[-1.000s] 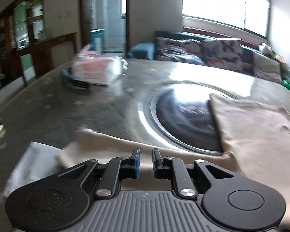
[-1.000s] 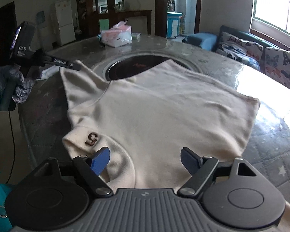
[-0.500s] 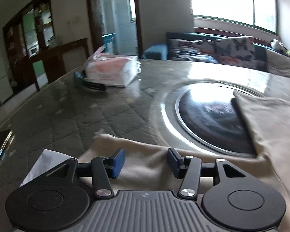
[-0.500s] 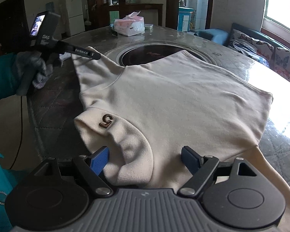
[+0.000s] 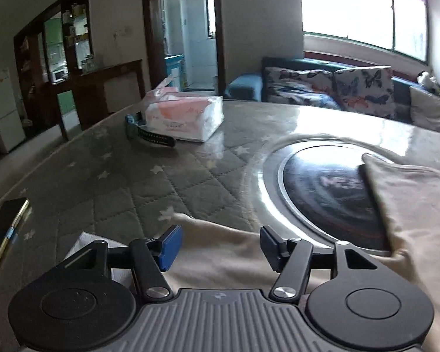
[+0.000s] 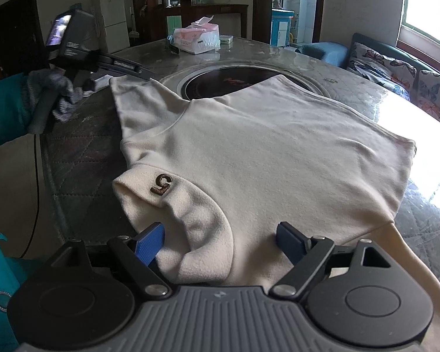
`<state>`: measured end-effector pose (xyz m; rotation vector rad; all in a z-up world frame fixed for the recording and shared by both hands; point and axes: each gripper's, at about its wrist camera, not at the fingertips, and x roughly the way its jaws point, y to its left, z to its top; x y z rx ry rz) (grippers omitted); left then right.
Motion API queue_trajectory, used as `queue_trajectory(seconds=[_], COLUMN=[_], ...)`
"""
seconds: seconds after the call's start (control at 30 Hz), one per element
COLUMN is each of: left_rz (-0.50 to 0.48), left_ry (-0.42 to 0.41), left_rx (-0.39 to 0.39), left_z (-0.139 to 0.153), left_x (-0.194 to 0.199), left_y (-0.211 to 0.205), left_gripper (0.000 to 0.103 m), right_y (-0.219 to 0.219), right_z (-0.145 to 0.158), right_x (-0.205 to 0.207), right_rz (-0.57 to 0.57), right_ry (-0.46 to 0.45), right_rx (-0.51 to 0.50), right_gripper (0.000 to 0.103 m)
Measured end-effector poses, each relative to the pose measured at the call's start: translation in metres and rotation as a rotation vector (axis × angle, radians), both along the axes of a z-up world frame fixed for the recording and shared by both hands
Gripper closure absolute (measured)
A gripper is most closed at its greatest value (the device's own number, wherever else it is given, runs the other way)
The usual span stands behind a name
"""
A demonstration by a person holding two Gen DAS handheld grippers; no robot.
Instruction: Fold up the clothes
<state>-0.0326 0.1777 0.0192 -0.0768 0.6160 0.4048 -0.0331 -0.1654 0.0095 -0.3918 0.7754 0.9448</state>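
Note:
A cream long-sleeved top (image 6: 278,146) lies flat on the round table, its folded-down collar with a brown "5" emblem (image 6: 161,183) nearest me. My right gripper (image 6: 220,237) hovers over the collar, its jaws wide and still opening, pads clear of the cloth. My left gripper (image 5: 218,243) is over the end of the outstretched sleeve (image 5: 220,255); its jaws are opening and the cloth lies below them, not pinched. In the right wrist view the left gripper (image 6: 145,73) sits at the sleeve's far end, held by a gloved hand (image 6: 55,94).
A pink tissue pack (image 5: 184,114) and a black strap (image 5: 152,138) lie at the table's far side. An inset black cooktop (image 5: 322,193) is in the middle, partly under the top. A dark flat box (image 5: 6,228) and white paper (image 5: 88,243) lie by the left edge.
The left jaws went from nearly shut on the sleeve end to spread apart, letting the cloth go. The right gripper's jaws widened slightly over the collar.

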Motion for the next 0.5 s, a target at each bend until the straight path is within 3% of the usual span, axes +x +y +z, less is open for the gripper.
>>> queue_trajectory(seconds=[0.17, 0.5], left_rz=[-0.079, -0.086], left_ry=[0.001, 0.038], left_rx=[-0.005, -0.003], left_z=[-0.002, -0.011], left_x=[-0.01, -0.01], left_y=[-0.023, -0.029], left_gripper=[0.043, 0.044], right_y=[0.0, -0.025], right_z=[-0.001, 0.012], right_x=[-0.001, -0.007], right_rz=[0.0, -0.079], right_ry=[0.004, -0.004], right_rx=[0.012, 0.085], right_gripper=[0.01, 0.004])
